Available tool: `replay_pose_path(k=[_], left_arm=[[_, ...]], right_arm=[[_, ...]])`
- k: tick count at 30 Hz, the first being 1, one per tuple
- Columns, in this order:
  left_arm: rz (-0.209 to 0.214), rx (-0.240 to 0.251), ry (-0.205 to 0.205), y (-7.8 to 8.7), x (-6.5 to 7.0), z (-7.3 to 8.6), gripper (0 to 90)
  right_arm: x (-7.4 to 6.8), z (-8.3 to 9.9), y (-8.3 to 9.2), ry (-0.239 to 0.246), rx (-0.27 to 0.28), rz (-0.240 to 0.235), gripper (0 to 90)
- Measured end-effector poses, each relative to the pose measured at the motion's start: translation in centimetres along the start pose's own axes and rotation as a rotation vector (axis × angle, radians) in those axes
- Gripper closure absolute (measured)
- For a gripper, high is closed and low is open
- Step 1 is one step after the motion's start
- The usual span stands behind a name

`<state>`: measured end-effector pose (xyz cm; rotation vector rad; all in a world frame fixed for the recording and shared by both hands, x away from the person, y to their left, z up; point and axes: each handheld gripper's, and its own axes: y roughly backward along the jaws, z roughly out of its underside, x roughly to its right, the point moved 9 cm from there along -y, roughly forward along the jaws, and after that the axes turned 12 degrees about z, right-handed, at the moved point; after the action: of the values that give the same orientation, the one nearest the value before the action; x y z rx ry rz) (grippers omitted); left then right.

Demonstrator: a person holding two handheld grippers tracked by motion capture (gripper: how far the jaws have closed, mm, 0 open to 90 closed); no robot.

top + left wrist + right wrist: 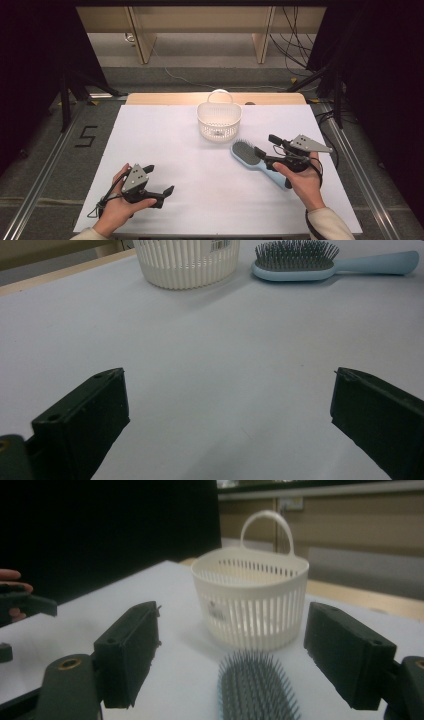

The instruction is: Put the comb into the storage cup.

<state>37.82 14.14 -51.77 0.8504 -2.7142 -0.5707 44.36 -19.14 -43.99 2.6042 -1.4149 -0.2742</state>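
A light blue hairbrush (248,155) with dark bristles lies bristles-up on the white table, just right of centre. My right gripper (266,144) hovers over it, open, with its jaws either side of the brush head (257,690) and not touching it. Just beyond stands a white slatted basket (219,120) with a loop handle, close in front in the right gripper view (250,600). My left gripper (160,179) rests open at the near left with nothing between its jaws. It faces the basket (187,262) and the brush (300,262).
White sheet (175,150) covers the table, with a wooden strip (165,98) along the far edge. Floor beyond holds cables (295,55) and stand legs (75,85). A "5" mark (86,136) lies left of the table. The left hand (12,592) shows at the far left of the right gripper view.
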Motion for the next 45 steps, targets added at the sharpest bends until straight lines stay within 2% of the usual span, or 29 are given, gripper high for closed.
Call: replay_pose_path(k=[2, 7, 13, 20, 24, 27, 30, 32, 35, 41, 45], left_arm=[[0.001, 0.0, 0.001, 0.0, 0.0, 0.0, 1.6], [0.006, 0.001, 0.002, 0.0, 0.0, 0.0, 2.1], [-0.003, 0.002, 0.002, 0.1, -0.2, 0.0, 2.0], [-0.012, -0.001, 0.006, 0.2, -0.6, 0.1, 2.0], [-0.008, -0.003, 0.006, 0.1, -0.6, 0.2, 2.1], [-0.008, -0.003, 0.005, 0.1, -0.6, 0.2, 2.1], [-0.008, -0.002, 0.007, 0.1, -0.6, 0.2, 2.1], [-0.008, -0.003, 0.006, 0.1, -0.6, 0.2, 2.1], [-0.006, -0.004, 0.003, 0.1, -0.5, 0.2, 2.0], [-0.007, -0.003, 0.002, 0.1, -0.5, 0.2, 2.0], [-0.007, -0.002, 0.001, 0.1, -0.5, 0.1, 2.0]], right_arm=[[-0.1, -0.7, 0.0, -0.01, 0.027, -0.033, 23.0], [0.0, -1.4, -0.3, -0.035, 0.021, -0.047, 25.8], [0.0, -2.4, -0.9, 0.014, 0.021, -0.014, 18.1], [0.6, -3.8, -1.6, 0.046, 0.036, 0.022, 16.9], [1.2, -3.9, -2.4, 0.065, 0.009, 0.046, 17.4], [1.6, -3.4, -3.0, 0.073, -0.033, 0.062, 17.8], [2.2, -2.5, -3.6, 0.089, -0.109, 0.093, 19.1], [2.4, -1.9, -4.0, 0.076, -0.143, 0.084, 20.1], [2.8, -1.0, -4.4, 0.097, -0.216, 0.108, 20.8], [3.1, 0.8, -4.5, 0.132, -0.389, 0.119, 22.9], [3.1, 1.6, -4.3, 0.164, -0.468, 0.128, 23.3]])
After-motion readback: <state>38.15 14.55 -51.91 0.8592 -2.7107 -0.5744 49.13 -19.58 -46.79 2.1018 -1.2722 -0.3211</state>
